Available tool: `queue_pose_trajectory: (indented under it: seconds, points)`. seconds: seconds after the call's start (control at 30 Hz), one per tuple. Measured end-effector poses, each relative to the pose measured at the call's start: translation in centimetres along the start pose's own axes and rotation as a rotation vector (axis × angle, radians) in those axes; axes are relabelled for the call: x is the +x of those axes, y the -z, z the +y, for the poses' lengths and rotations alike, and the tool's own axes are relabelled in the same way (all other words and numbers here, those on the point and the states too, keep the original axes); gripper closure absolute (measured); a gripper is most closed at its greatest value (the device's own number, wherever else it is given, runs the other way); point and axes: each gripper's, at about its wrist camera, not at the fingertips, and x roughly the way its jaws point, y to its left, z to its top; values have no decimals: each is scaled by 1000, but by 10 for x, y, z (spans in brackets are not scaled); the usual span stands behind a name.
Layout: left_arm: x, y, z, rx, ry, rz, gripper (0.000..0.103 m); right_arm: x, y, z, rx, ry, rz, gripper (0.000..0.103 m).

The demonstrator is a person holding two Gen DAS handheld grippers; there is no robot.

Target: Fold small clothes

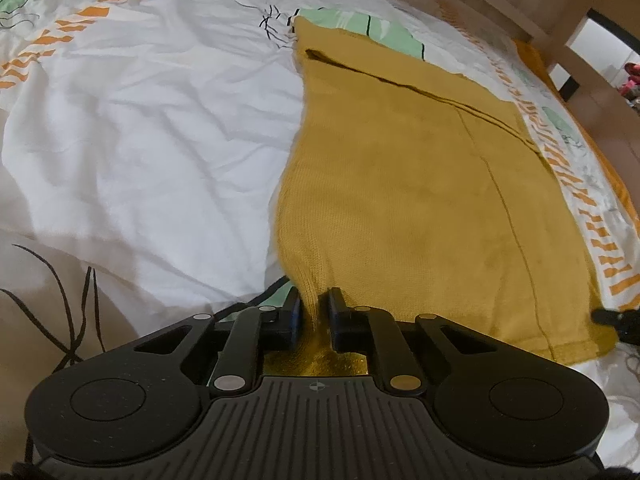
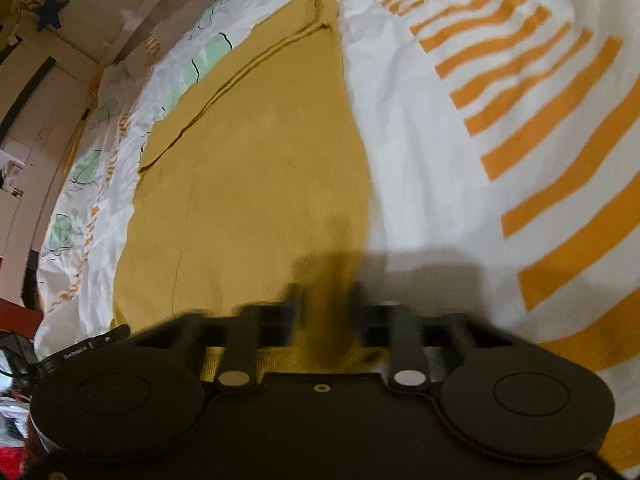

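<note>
here both claws pinch the mustard knit garment (image 1: 420, 200) at its near corners.

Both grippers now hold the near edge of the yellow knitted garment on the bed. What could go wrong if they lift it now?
The left gripper pinches only a narrow bunch of the yellow garment, so it may slip out. The right gripper is blurred, so its hold is uncertain. The folded far layer may fall open.

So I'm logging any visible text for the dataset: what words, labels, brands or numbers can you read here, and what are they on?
Small white lettering on the black device at the right wrist view's lower left: too blurred to read.
Crosshair mark on the left hand-held gripper's body: a sign, not text.
Mustard garment and patterned bedsheet: no text.
</note>
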Motion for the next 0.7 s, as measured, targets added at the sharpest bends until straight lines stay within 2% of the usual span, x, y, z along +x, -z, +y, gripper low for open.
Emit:
queue_pose_trajectory:
  seconds: [0.1,0.4,0.53,0.7]
  points:
    - [-6,0,-1,-3,12,-34,98,-3,1,1,-6,-20,-20,86]
    - [-30,-11,-4,-72,68,-171,98,-29,-4,1,27,-182,-186,87]
    - [-39,-26,-5,-117,97,-211,98,-32,-13,9,10,-211,-212,87]
    - [-48,-52,-11,-116,109,-273,98,-37,-32,19,4,-249,-252,87]
